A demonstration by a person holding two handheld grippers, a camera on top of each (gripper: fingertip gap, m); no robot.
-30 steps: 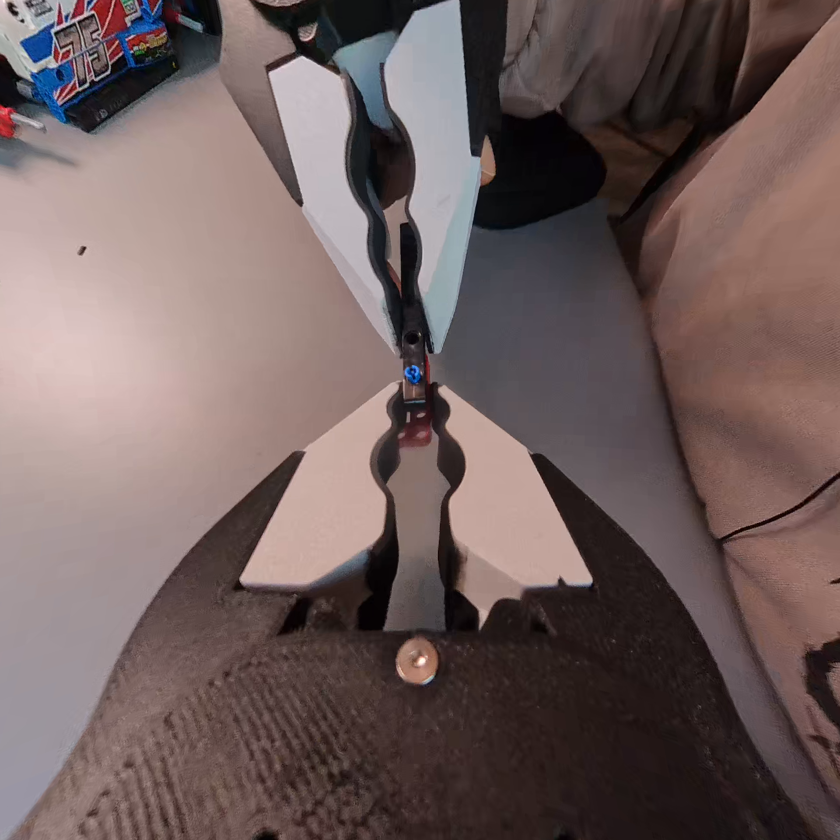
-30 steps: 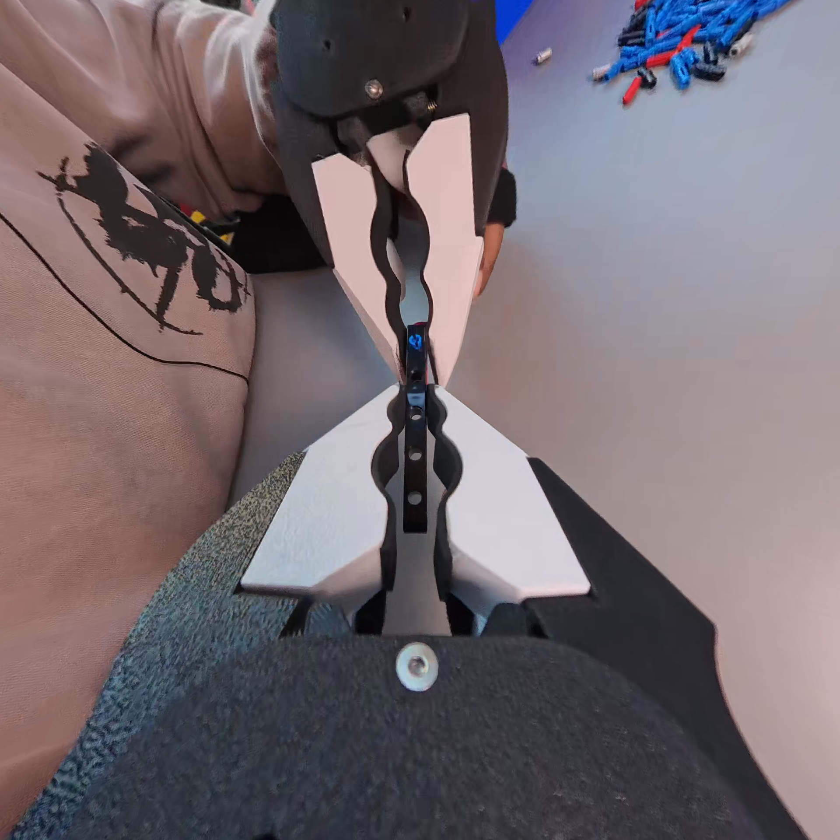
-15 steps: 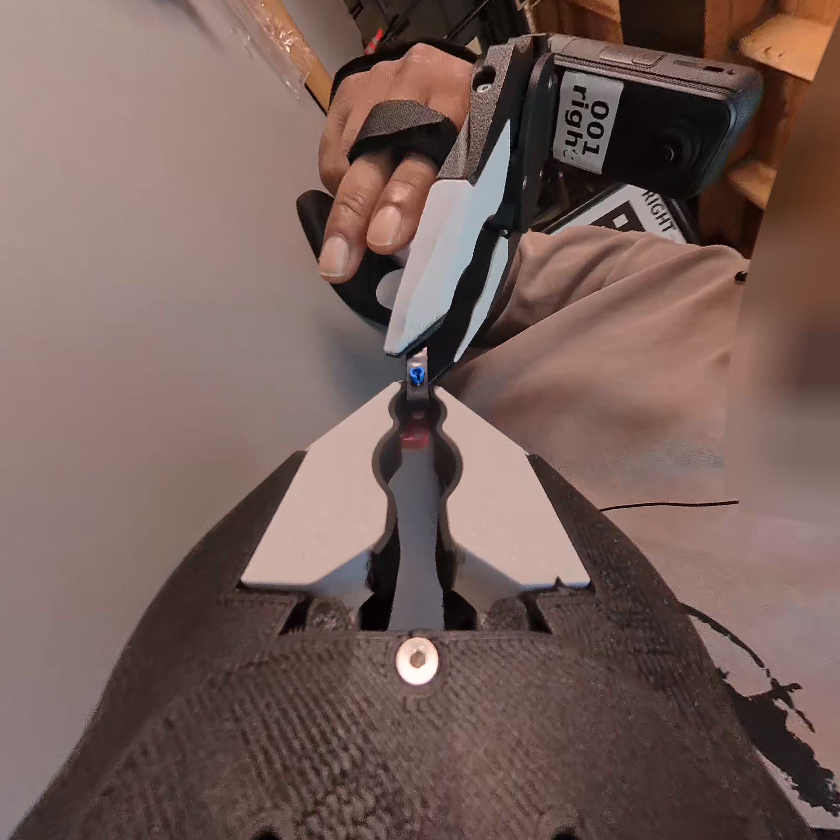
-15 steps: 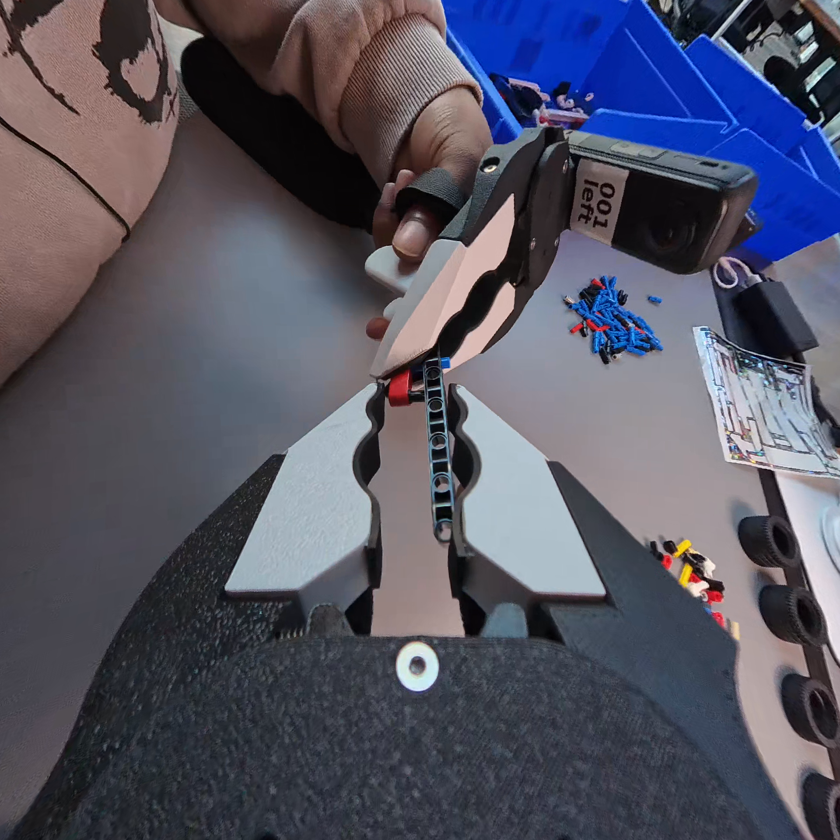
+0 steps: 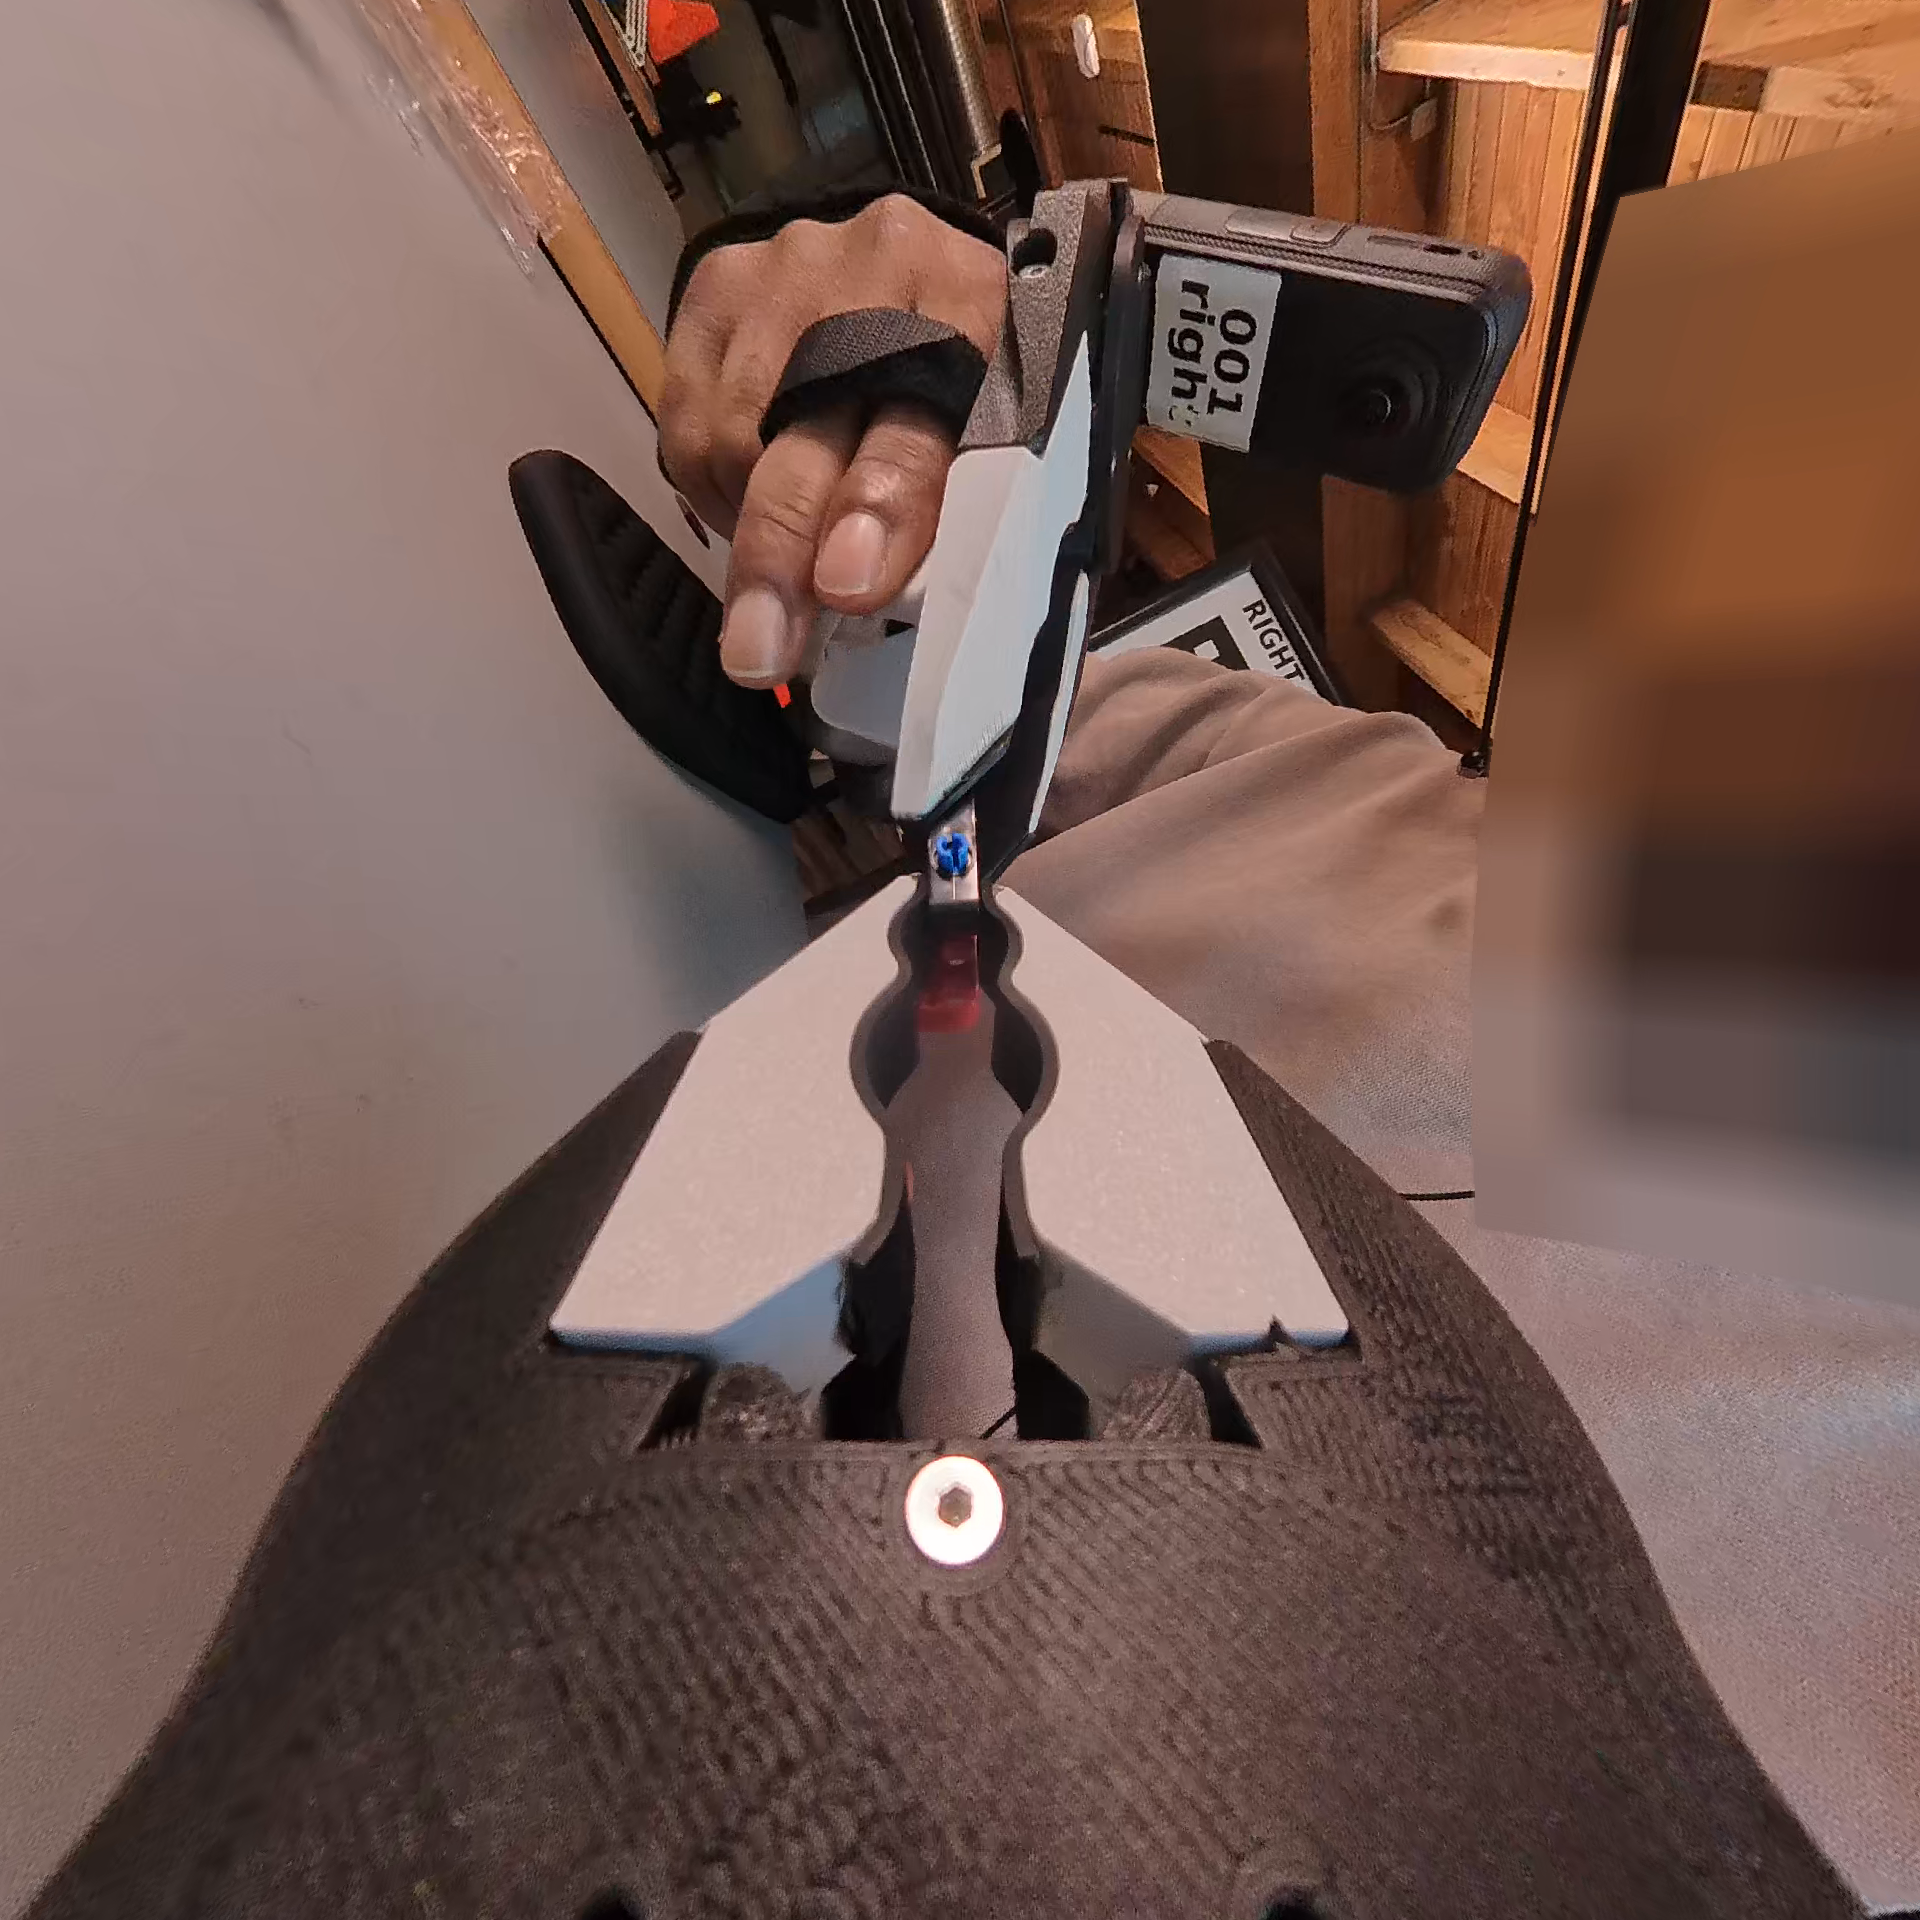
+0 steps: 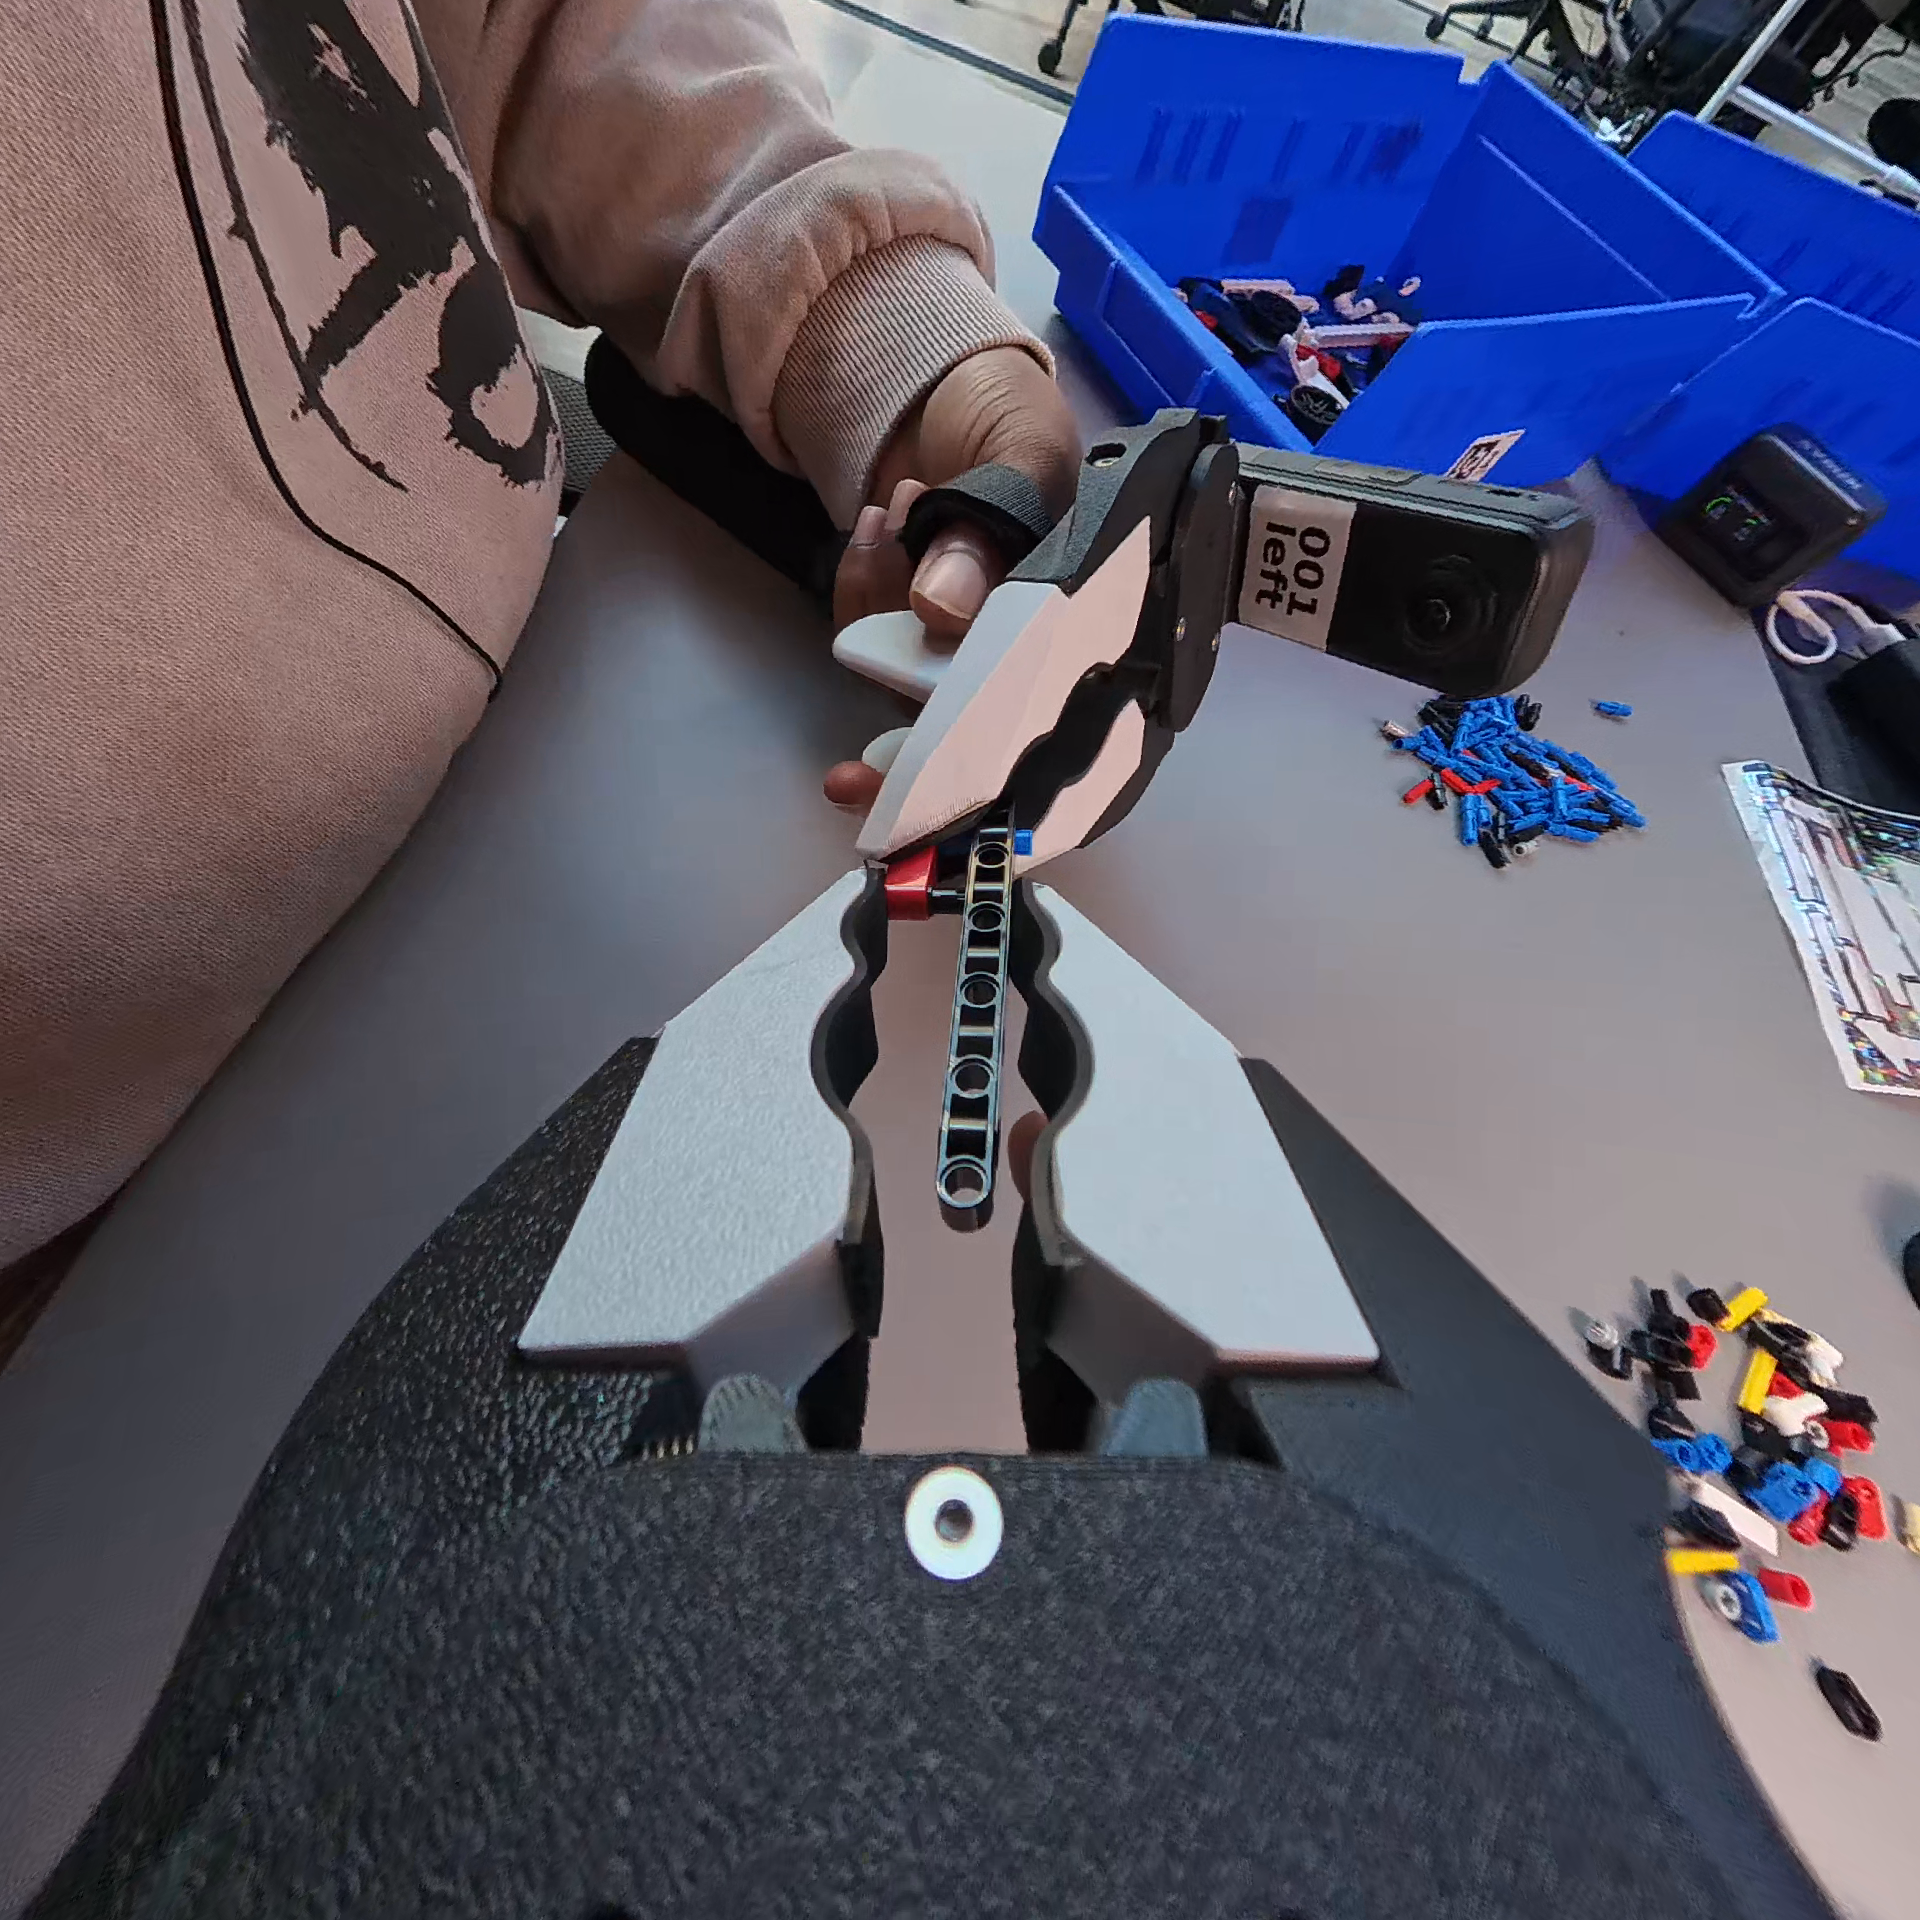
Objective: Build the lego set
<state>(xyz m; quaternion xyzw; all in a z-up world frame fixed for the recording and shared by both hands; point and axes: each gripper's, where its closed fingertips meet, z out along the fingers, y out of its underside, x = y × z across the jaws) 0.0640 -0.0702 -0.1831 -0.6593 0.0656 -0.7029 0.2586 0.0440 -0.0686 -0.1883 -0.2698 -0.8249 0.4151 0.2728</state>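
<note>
Left gripper (image 5: 954,914) clenched on red connector (image 5: 948,987) end of black Technic beam (image 6: 975,1023), holding assembly above grey table (image 6: 1351,987). Right gripper (image 6: 951,904) released; jaws straddle beam without contact, likely regrasping.

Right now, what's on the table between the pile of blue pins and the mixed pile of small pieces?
Nothing: bare grey table separates the blue pins from the mixed pile, seen in the right wrist view.
</note>
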